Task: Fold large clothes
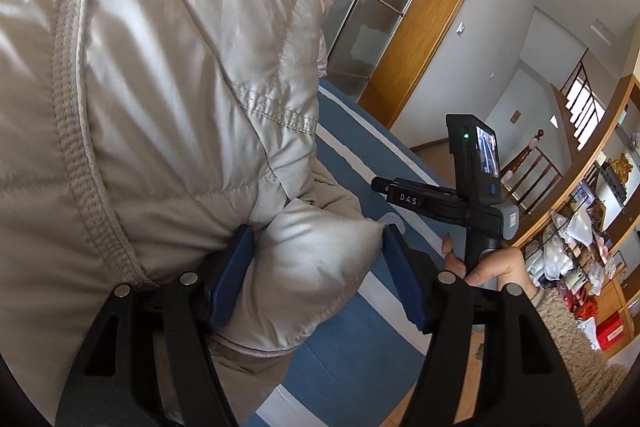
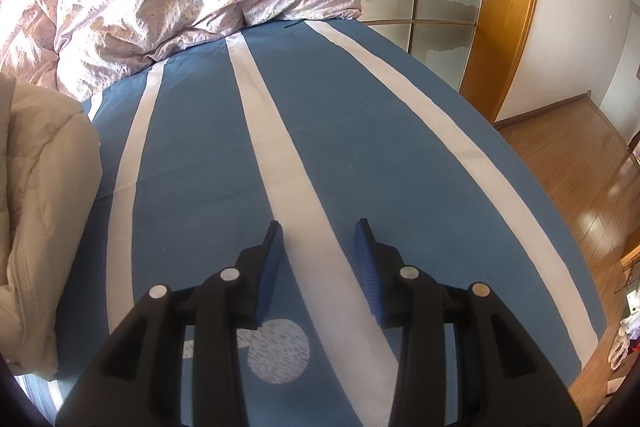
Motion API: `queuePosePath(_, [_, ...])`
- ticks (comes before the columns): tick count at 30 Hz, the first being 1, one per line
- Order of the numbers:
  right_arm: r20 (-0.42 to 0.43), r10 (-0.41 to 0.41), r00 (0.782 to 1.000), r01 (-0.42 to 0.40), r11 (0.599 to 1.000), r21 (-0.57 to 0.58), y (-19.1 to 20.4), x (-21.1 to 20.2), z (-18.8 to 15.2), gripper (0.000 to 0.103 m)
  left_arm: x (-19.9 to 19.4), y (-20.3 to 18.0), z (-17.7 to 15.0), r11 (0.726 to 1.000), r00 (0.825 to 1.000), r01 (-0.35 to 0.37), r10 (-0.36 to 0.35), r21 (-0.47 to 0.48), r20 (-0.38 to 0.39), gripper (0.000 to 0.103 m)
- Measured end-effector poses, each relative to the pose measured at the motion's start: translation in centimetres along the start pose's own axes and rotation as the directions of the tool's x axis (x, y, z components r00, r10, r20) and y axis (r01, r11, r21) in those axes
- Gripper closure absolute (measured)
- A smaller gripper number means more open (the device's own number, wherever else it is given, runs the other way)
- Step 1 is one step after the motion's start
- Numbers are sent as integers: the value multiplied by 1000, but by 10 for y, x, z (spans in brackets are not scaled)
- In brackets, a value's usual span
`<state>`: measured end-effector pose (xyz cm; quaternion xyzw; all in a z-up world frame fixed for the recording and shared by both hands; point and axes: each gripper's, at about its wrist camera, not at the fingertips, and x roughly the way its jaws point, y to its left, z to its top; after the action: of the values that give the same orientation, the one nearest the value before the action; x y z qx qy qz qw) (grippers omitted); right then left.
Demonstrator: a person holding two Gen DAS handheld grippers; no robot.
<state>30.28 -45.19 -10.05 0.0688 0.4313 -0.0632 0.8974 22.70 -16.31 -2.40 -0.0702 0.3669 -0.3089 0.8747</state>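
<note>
Beige puffer jacket (image 1: pixel 160 115) fold between left gripper (image 1: pixel 316 263) jaws, parted; right gripper (image 2: pixel 320 255) jaws apart, empty, over blue striped bed (image 2: pixel 340 131).

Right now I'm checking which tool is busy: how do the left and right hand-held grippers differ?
The left hand-held gripper has a puffy fold of the grey padded jacket between its blue pads, while the right hand-held gripper has nothing between its own. The left stands wider apart than the right. The left is up against the jacket; the right hangs over the bare blue striped sheet. Both have black arms with blue pads.
</note>
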Motion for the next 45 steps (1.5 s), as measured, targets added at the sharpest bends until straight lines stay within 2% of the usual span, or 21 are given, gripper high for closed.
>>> queuePosePath(5, [1, -3, 1000, 3, 1000, 4, 0, 0, 0, 64, -14, -12, -3, 999, 1000, -7, 6, 37, 20, 28])
queuePosePath(11, [2, -4, 1000, 4, 1000, 18, -2, 0, -2, 64, -15, -18, -3, 999, 999, 44, -44, 21, 11, 28])
queuePosePath(14, [-4, -12, 1000, 12, 1000, 21, -2, 0, -2, 64, -4, -21, -7, 998, 1000, 22, -21, 53, -16, 28])
queuePosePath(16, [-8, -17, 1000, 18, 1000, 23, -2, -1, -2, 64, -8, -25, -7, 998, 1000, 30, -30, 46, -6, 28])
queuePosePath(20, [-14, -45, 999, 45, 998, 36, -4, -2, -4, 64, -27, -31, -6, 998, 999, 14, -15, 63, 28, 28])
queuePosePath(23, [-19, -107, 994, 108, 993, 53, -8, -3, -4, 62, -35, -32, -3, 998, 999, -7, 4, 62, 45, 28])
queuePosePath(24, [-21, -134, 991, 135, 989, 64, -11, -4, -5, 57, -40, -33, -3, 998, 998, -22, 18, 64, 59, 28])
queuePosePath(25, [-23, -163, 986, 164, 984, 72, -13, -4, -5, 55, -45, -34, -2, 997, 997, -41, 35, 73, 73, 28])
queuePosePath(29, [-30, -334, 942, 335, 937, 95, -23, -12, -1, 55, -66, -33, 2, 989, 987, -111, 99, 96, 130, 26])
queuePosePath(31, [1, -395, 919, 392, 914, 103, -23, -24, 5, 55, -75, -27, 6, 986, 980, -145, 132, 79, 152, 25])
queuePosePath(34, [91, -426, 900, 418, 904, 94, -8, -52, 16, 55, -86, -12, 8, 978, 966, -201, 189, 50, 176, 24])
queuePosePath(36, [162, -415, 895, 409, 910, 70, 10, -73, 24, 55, -93, -2, 11, 973, 958, -230, 222, 26, 183, 24])
queuePosePath(39, [275, -339, 900, 349, 937, 14, 50, -111, 32, 53, -105, 11, 16, 962, 942, -275, 270, -3, 198, 24])
queuePosePath(42, [362, -206, 909, 251, 964, -83, 100, -146, 35, 52, -115, 27, 20, 950, 928, -312, 310, -26, 207, 23])
queuePosePath(45, [380, -32, 925, 118, 971, -206, 150, -167, 36, 52, -122, 39, 25, 938, 915, -344, 344, -40, 213, 23])
